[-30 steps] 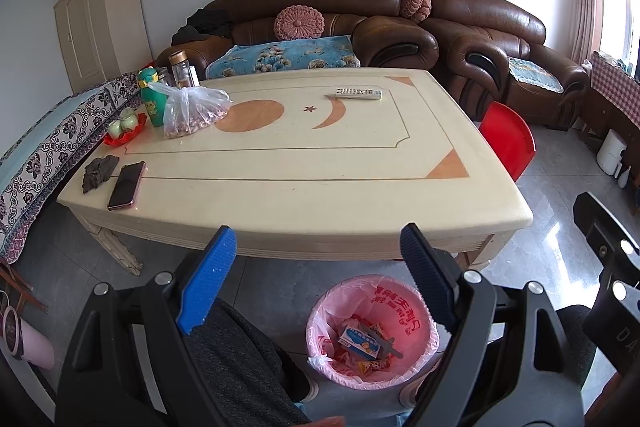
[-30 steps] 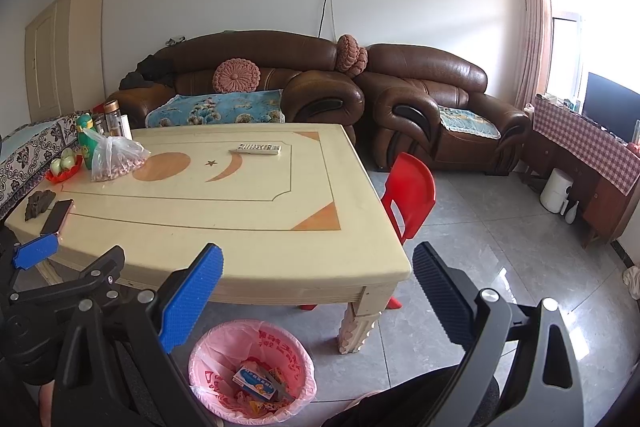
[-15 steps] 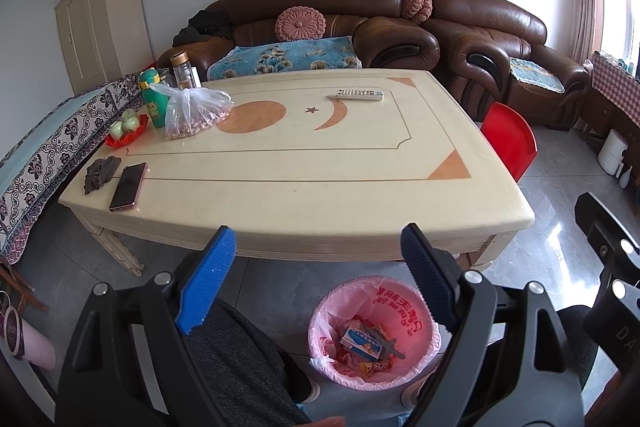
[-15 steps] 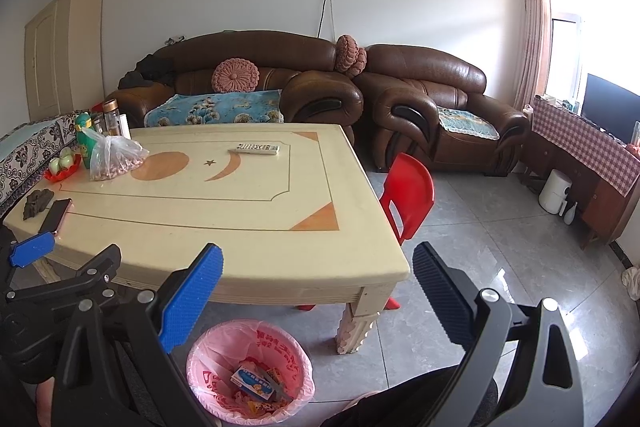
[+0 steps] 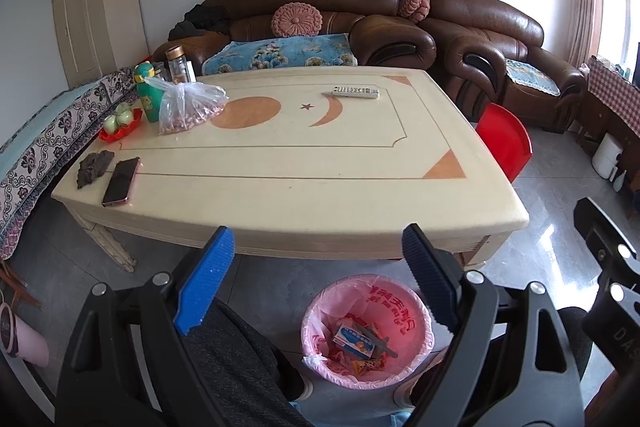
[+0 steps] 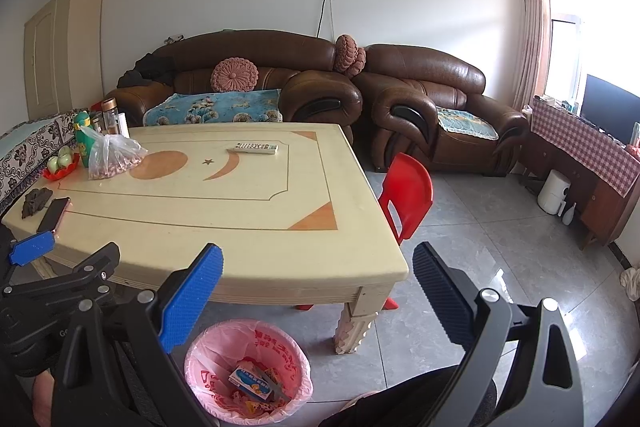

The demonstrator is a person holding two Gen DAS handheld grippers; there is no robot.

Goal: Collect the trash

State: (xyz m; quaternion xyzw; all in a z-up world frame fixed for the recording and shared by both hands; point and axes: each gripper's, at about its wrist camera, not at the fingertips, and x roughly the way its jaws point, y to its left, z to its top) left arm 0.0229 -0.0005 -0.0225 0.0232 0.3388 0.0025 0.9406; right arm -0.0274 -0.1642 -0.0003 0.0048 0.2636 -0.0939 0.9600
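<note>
A pink-lined trash bin (image 5: pixel 320 311) stands on the floor in front of the table, with a blue-and-white box (image 5: pixel 354 339) and several wrappers inside. My left gripper (image 5: pixel 318 231) hovers above and before the bin; its jaws are opening and nothing is between them. My right gripper (image 6: pixel 316 251) is held wide open and empty, up and to the right of the same bin (image 6: pixel 224 337). On the table's left corner lies a dark crumpled piece (image 5: pixel 94 167) beside a phone (image 5: pixel 120 181).
The cream table (image 5: pixel 320 155) also carries a bag of nuts (image 5: pixel 188 107), a green bottle (image 5: pixel 146 95), a red fruit dish (image 5: pixel 120 125) and a remote (image 5: pixel 355 91). A red chair (image 5: pixel 506 143) stands at its right end. Brown sofas line the far wall.
The left jaws stand slightly wider than a second ago. Both hands and everything on the table have stayed put.
</note>
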